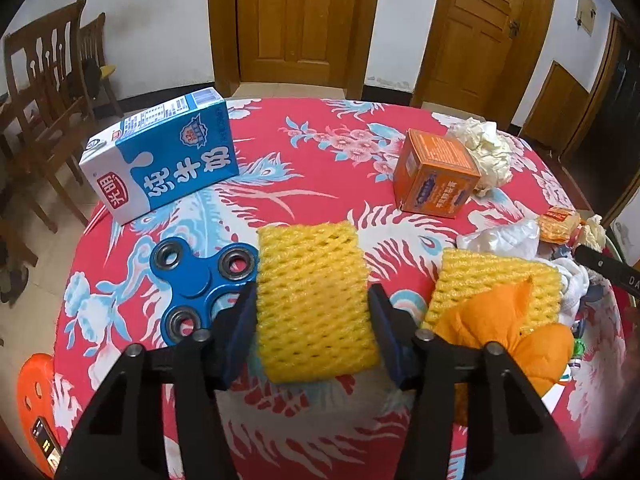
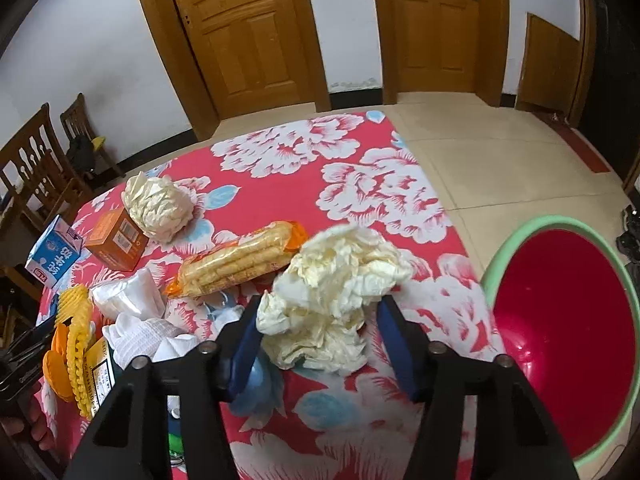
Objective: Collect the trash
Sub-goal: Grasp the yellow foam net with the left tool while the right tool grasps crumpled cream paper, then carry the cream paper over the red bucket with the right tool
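- A round table (image 1: 304,168) under a red flowered cloth fills both views; its edge curves away close by on the right, with bare floor beyond.
- A red bin with a green rim (image 2: 516,240) stands off that right edge, mouth wide and unobstructed.
- The right gripper (image 2: 320,320) is narrowed around a crumpled cream paper wad (image 2: 340,280), pads touching its sides. The wad is springy and could slip out over the floor before reaching the bin.
- The left gripper (image 1: 312,320) pinches a yellow foam fruit net (image 1: 316,300). Soft foam may squash and slide free.
- A blue fidget spinner (image 1: 200,280) lies just beside the left jaw; lifting could snag it.
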Tool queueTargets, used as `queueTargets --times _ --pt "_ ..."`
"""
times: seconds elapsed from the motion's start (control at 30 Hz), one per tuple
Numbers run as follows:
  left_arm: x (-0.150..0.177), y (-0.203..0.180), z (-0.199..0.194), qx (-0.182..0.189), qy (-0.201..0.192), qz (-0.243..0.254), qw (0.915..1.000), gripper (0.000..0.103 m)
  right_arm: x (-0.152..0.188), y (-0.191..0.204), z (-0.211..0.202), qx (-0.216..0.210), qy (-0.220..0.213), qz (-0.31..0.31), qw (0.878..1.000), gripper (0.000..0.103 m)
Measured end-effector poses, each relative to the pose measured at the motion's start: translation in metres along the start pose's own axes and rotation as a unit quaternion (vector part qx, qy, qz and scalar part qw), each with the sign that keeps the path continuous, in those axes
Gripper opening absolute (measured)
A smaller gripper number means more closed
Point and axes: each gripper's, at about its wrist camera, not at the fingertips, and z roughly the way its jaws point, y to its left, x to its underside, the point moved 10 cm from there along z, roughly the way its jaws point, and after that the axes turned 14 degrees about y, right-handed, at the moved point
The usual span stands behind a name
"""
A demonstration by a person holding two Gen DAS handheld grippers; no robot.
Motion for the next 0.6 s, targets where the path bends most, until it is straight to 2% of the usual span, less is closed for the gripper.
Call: queueTargets --times 0.23,0.33,0.37,0.4,0.6 --pt "-0.001 0.002 -0.005 0.01 -0.009 -0.01 0.9999 0.043 -0.001 -0.002 0.0 -0.006 -0.009 -0.001 1.0 0.035" --pt "-0.003 0.0 -0.016 0.005 -0.028 -0.005 0.9996 0.028 -0.001 -0.002 0.0 -0.015 -0.008 0.001 1.0 0.03" --pt "-0.004 -0.001 -0.019 0.003 -0.033 -0.003 0.9995 0.019 0.0 -0.002 -0.002 -0.015 -0.01 0.0 1.0 0.027" --pt "-0.004 -0.002 -0.022 0.006 -0.036 -0.001 0.9993 0.017 0.0 -0.001 -0.005 -0.016 -0.013 -0.001 1.0 0.026" --pt "0.0 -0.001 -0.026 0.02 -0.033 -0.015 0.9991 0.012 0.004 0.002 -0.028 -0.026 -0.038 -0.005 0.999 0.024"
